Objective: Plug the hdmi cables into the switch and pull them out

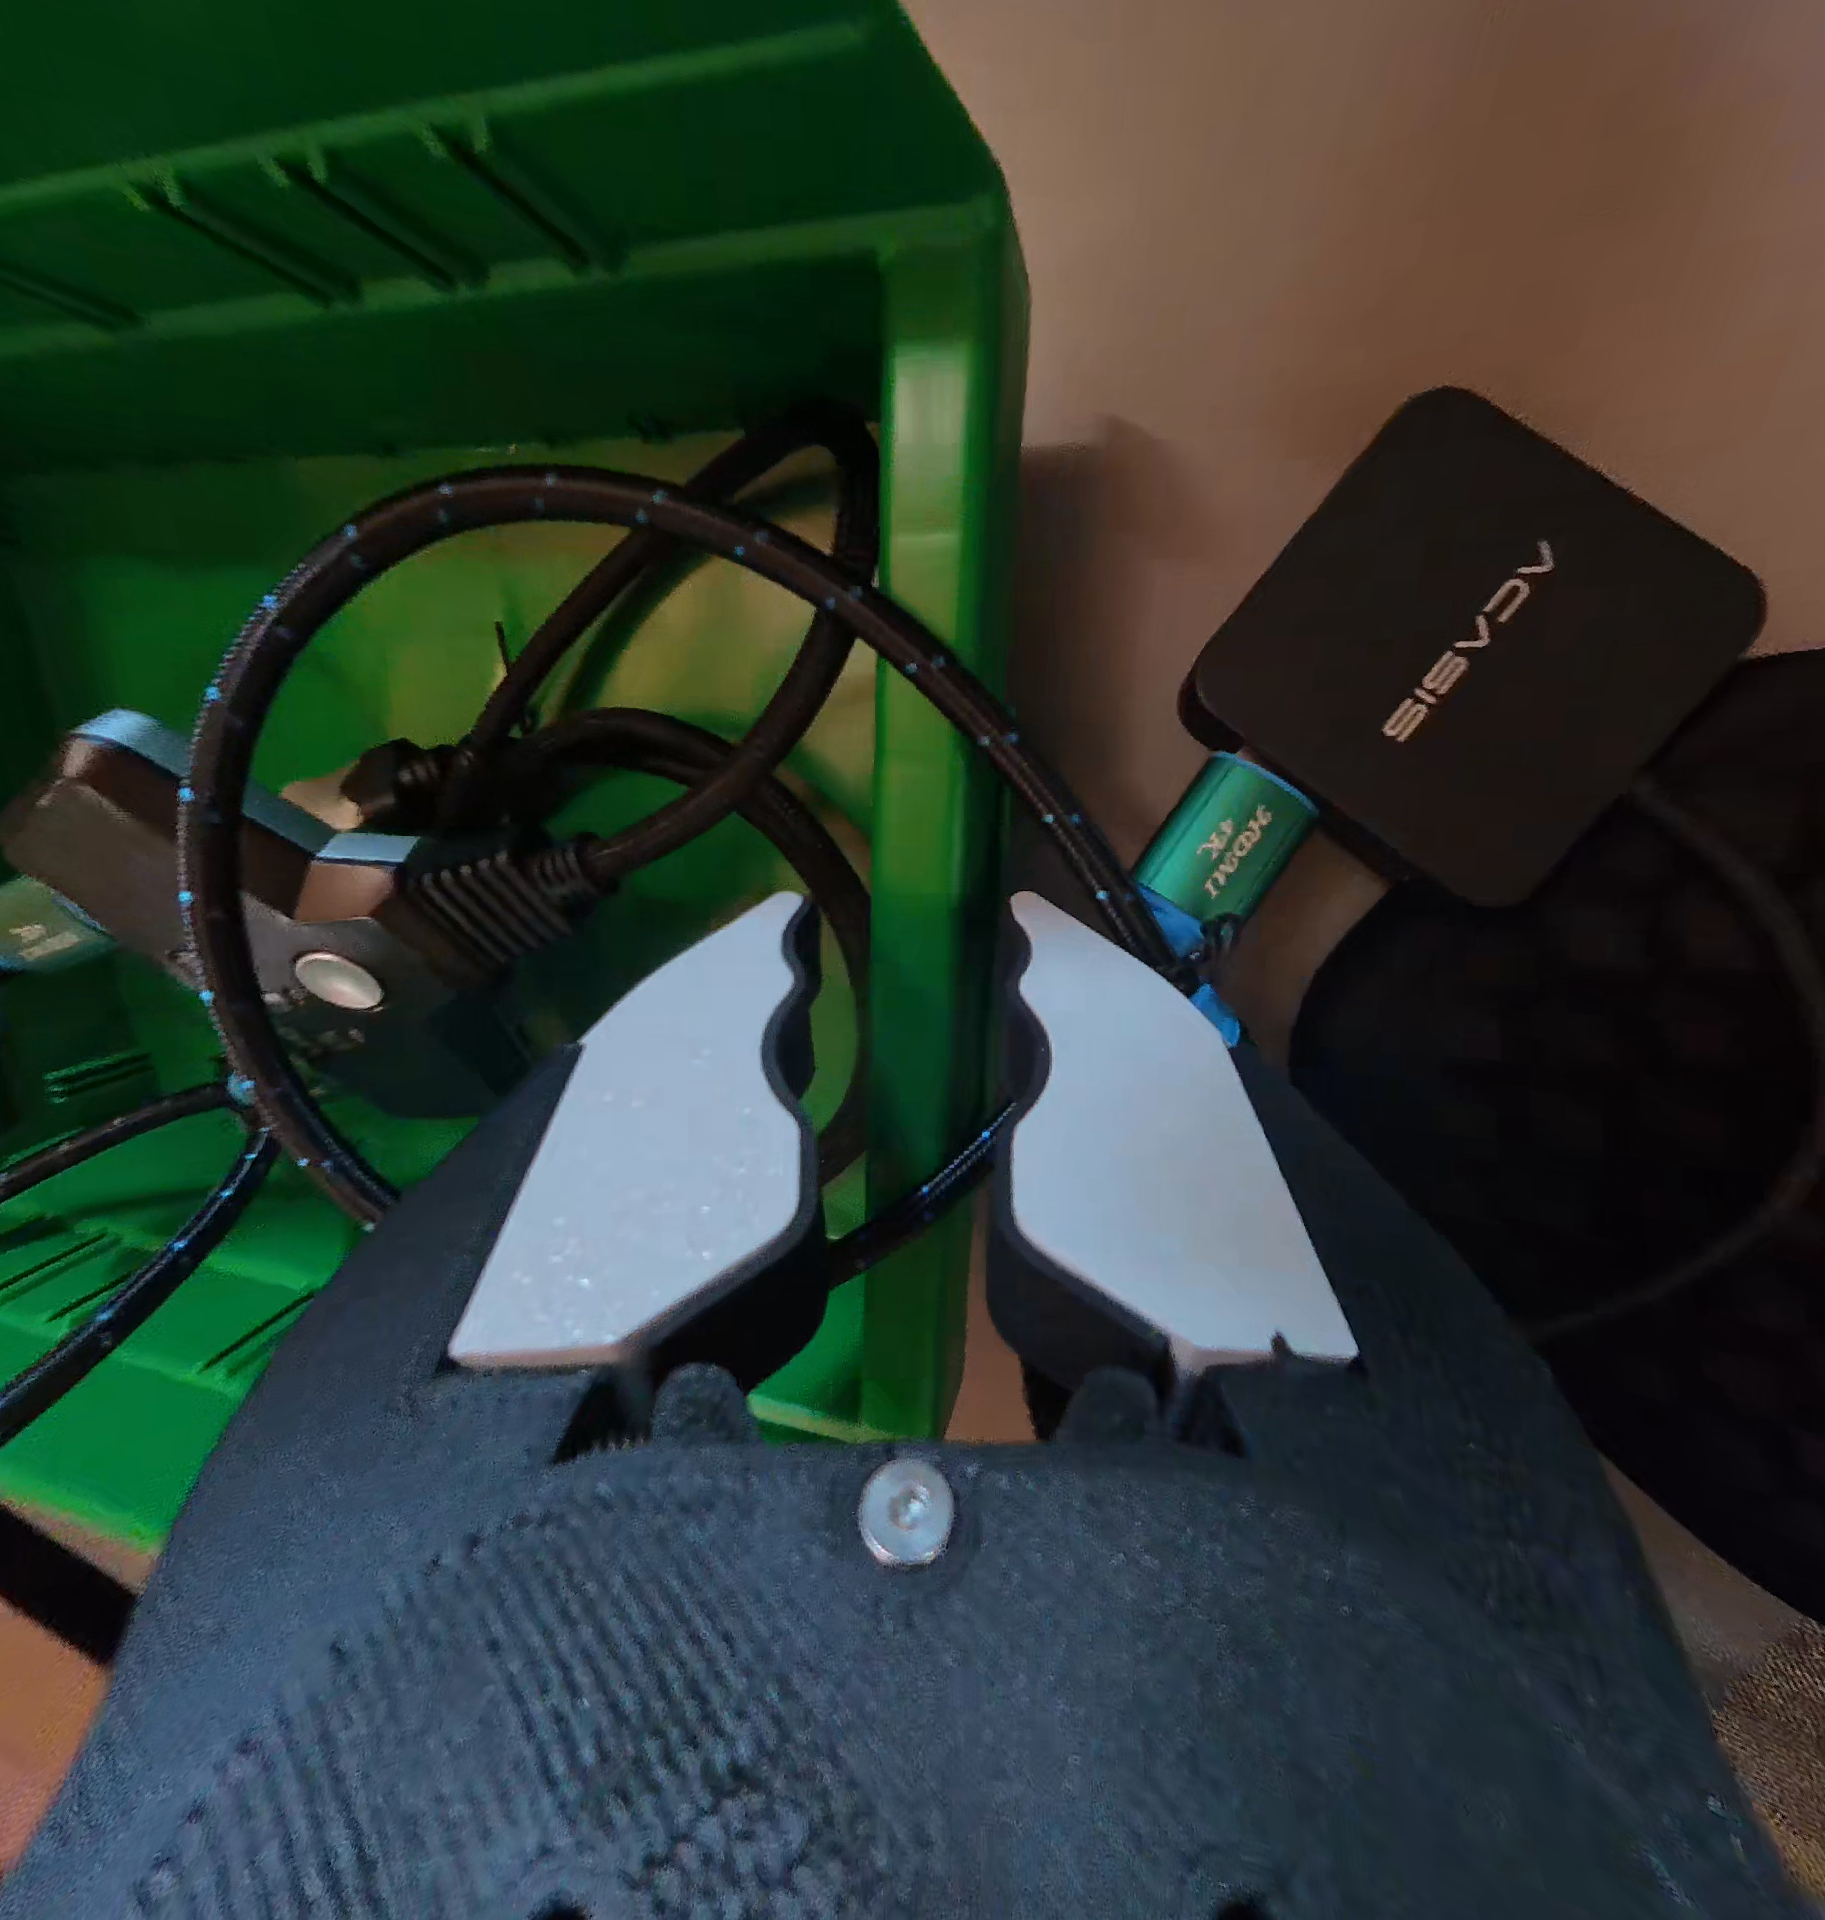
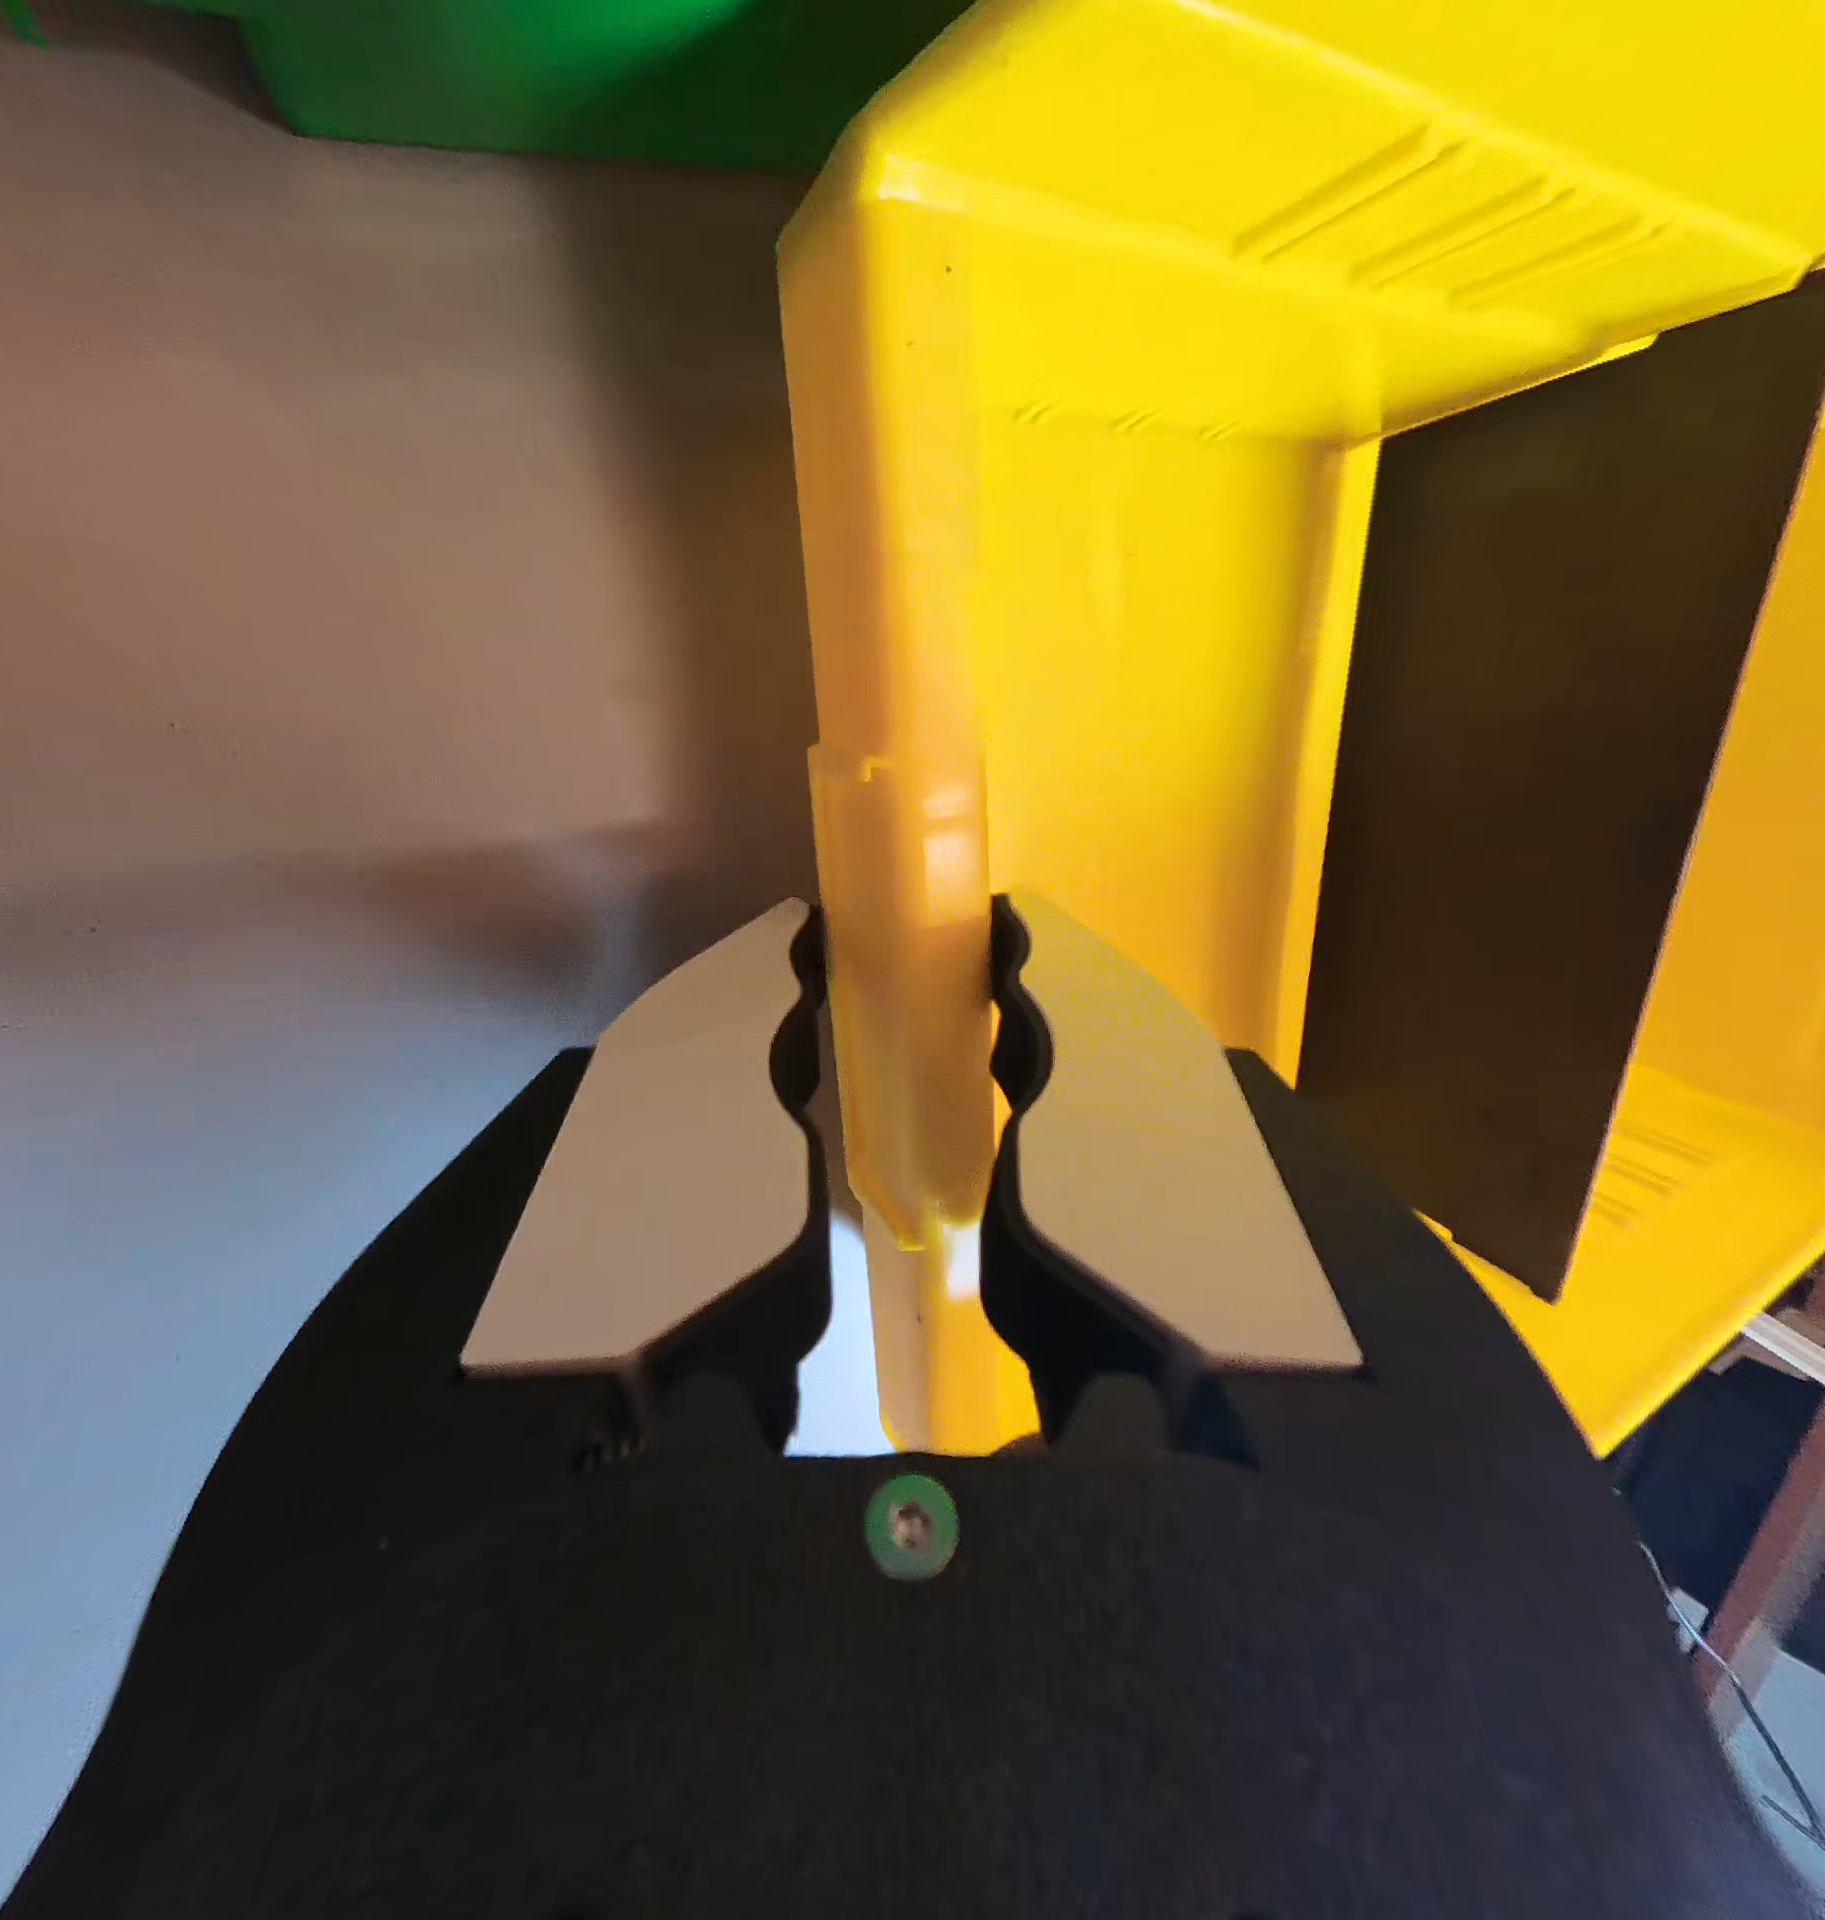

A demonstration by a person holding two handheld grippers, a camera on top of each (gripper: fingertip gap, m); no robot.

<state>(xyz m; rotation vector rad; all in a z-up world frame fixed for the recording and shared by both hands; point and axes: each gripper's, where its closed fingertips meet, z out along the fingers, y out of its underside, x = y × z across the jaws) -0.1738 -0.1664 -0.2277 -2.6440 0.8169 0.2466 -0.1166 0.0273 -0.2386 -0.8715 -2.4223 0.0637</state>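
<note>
In the left wrist view a black square box (image 1: pixel 1479 644) lies right of a green bin (image 1: pixel 939 520), with a green HDMI plug (image 1: pixel 1225 831) seated in its near edge. That plug's black braided cable (image 1: pixel 534 499) loops into the bin and crosses between my fingers. In the bin lies a dark device with a round button (image 1: pixel 264 894) and a second green plug (image 1: pixel 25 935). My left gripper (image 1: pixel 913 914) is open and straddles the bin's right wall. My right gripper (image 2: pixel 903 914) is shut on the rim corner of a yellow bin (image 2: pixel 1147 623).
A dark rounded object (image 1: pixel 1614 1143) with a thin cable lies under the black box. The yellow bin holds a dark flat panel (image 2: pixel 1562 779). The green bin (image 2: pixel 523 73) shows at the top of the right wrist view, across the tan tabletop (image 2: pixel 316 623). About 20 cm separates my left fingertips from my right.
</note>
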